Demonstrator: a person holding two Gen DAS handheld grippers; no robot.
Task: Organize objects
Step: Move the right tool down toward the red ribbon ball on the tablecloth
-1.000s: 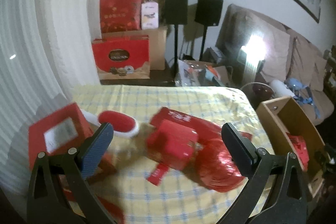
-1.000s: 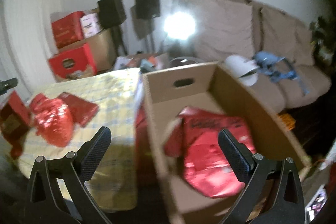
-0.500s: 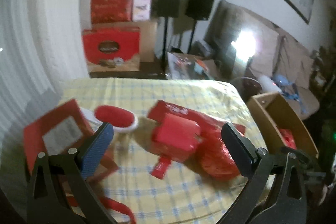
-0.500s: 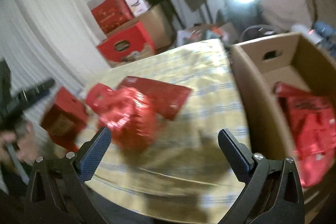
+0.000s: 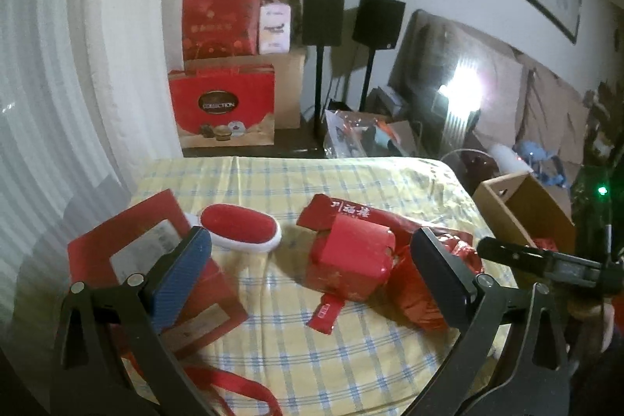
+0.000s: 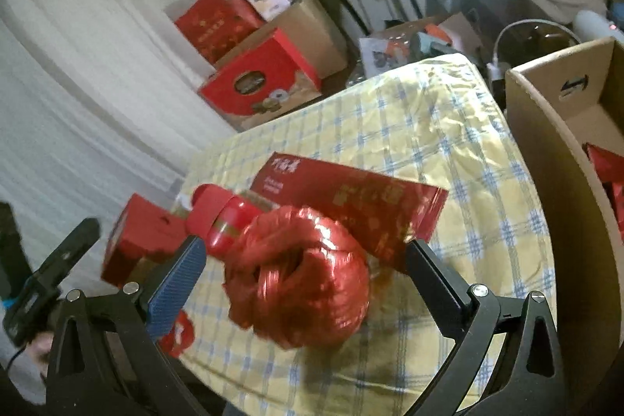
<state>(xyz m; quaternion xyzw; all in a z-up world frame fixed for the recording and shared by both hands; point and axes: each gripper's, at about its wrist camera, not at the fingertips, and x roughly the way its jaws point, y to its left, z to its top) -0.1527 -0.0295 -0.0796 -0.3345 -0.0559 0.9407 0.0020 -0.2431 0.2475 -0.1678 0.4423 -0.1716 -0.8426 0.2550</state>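
On the yellow checked tablecloth [image 5: 351, 182] lie a red brush with a white rim [image 5: 241, 229], a small red box [image 5: 351, 260], a long flat red box [image 6: 351, 197] and a shiny red foil bundle [image 6: 304, 283]. A red bottle-like cylinder [image 6: 230, 217] rests against the bundle. My right gripper [image 6: 308, 279] is open, and the bundle sits just ahead between its fingers. My left gripper [image 5: 312, 279] is open above the table's near side, holding nothing, in front of the small red box. A red gift bag [image 5: 128, 260] lies beside its left finger.
An open cardboard box [image 6: 546, 143] with red packets inside stands off the table's right edge. Stacked red gift boxes [image 5: 222, 104], two speakers on stands [image 5: 323, 14] and a sofa [image 5: 526, 96] fill the room behind. White curtains hang on the left.
My right gripper has swung left from over the cardboard box to the table, now facing the foil bundle. The left gripper has drawn back slightly, still open.
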